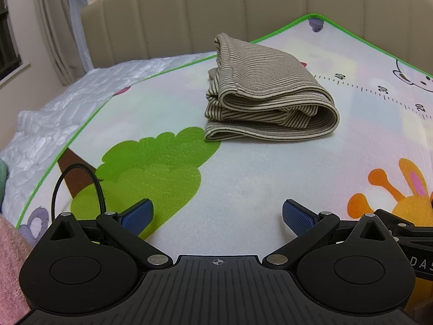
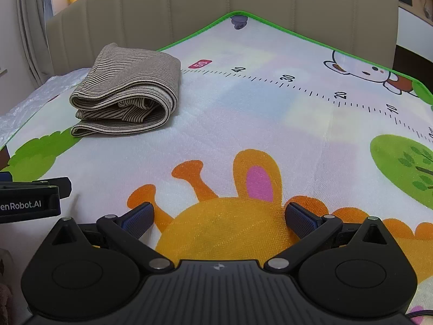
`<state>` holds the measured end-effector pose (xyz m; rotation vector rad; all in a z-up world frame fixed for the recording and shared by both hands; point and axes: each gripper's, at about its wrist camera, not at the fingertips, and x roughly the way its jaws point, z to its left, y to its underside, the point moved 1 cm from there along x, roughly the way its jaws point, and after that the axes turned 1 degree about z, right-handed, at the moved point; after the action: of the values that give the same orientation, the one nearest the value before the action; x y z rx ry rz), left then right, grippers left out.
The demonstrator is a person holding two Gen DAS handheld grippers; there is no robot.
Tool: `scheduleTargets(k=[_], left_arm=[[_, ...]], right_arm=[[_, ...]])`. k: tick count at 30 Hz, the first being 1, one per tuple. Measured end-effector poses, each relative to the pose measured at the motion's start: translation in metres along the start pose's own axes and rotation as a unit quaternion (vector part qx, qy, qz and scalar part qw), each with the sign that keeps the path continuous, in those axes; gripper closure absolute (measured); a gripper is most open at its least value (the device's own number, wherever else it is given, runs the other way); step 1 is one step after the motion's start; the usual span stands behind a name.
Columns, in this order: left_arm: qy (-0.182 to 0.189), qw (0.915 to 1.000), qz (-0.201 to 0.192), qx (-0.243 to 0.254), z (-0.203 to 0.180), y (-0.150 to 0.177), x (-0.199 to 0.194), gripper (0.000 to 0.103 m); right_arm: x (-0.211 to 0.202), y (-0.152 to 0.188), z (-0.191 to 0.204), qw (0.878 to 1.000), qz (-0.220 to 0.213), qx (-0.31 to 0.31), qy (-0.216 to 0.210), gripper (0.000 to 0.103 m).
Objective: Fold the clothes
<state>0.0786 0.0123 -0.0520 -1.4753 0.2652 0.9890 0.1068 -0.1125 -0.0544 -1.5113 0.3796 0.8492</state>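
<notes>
Left wrist view: left gripper (image 1: 217, 218) low over the play mat (image 1: 243, 178), blue fingers (image 1: 138, 216) spread wide, holding nothing. Striped garment (image 1: 268, 94) lies folded toward the mat's far edge — well apart from both grippers. Right gripper (image 2: 219, 218) likewise splayed, empty, over the printed giraffe (image 2: 230, 216). Beige headboard (image 2: 243, 0) behind; white quilt (image 1: 67, 103) off the mat's left edge.

Bed (image 1: 54, 103) (play mat (image 1: 243, 176), folded garment (image 1: 270, 100))

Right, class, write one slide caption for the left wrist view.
Left gripper, jaws open and empty, faces a folded striped garment lying on a cartoon play mat on the bed.
</notes>
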Motion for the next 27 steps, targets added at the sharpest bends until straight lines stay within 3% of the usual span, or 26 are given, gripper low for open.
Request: scheduleTargets(k=[16,20,27], left_arm=[[0.004,0.9999,-0.009,-0.007,0.002,-0.001,-0.005,0.0],[-0.027,0.9995,-0.018,-0.003,0.002,-0.003,-0.012,0.0],[-0.035,0.9985,-0.028,0.031,-0.007,-0.004,-0.018,0.0]], right_arm=[[-0.001,0.0,-0.001,1.0,0.001,-0.003,0.001,0.0],[-0.001,0.0,-0.001,1.0,0.002,-0.003,0.001,0.0],[-0.001,0.0,0.0,1.0,0.002,-0.003,0.001,0.0]])
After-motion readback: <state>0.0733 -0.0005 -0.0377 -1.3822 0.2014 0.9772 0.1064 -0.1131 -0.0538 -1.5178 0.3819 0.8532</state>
